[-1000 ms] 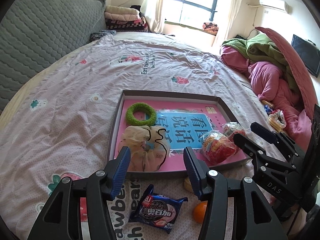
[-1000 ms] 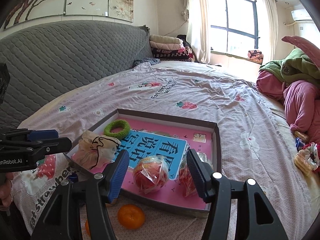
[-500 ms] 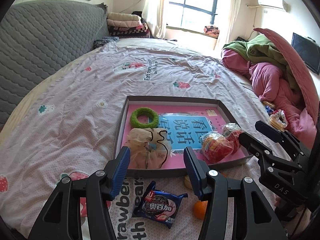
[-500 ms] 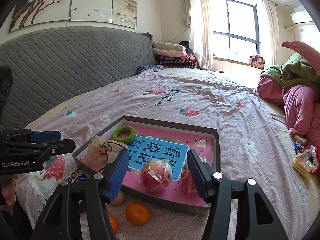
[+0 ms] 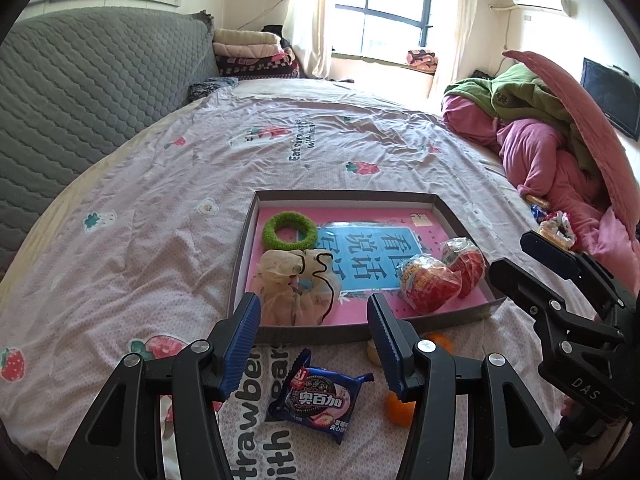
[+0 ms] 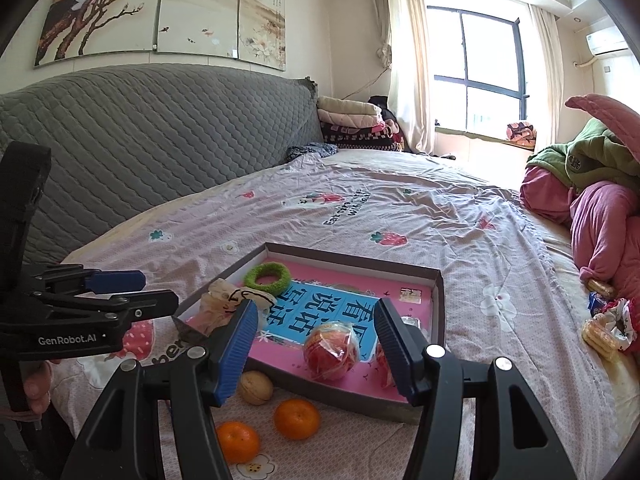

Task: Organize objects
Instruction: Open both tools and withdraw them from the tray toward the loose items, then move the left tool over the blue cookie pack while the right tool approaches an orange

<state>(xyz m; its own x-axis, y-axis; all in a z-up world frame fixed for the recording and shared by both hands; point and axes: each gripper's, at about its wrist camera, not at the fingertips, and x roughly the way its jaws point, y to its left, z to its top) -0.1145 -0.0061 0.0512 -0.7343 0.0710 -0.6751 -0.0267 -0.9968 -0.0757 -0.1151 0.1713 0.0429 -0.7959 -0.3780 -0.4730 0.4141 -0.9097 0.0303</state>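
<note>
Two empty tools (image 5: pixel 314 344) (image 6: pixel 314 344) above cookie packet (image 5: pixel 318 398)

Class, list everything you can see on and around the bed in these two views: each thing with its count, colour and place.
Tray: one, grey rim, pink base, on bedspread.
Ring: one, green, tray's far left.
Pouch: one, cream, tray's near left.
Wrapped apples: two, red, tray's right.
Biscuit pack: one, blue, before tray.
Oranges: two, before tray.
Walnut: one, brown, by tray's near edge.
Bedspread: one, pale pink.
Headboard: grey, quilted.
Clothes: pink and green heap, right.
Left tool: black, blue pads, open.
Right tool: same, open.
</note>
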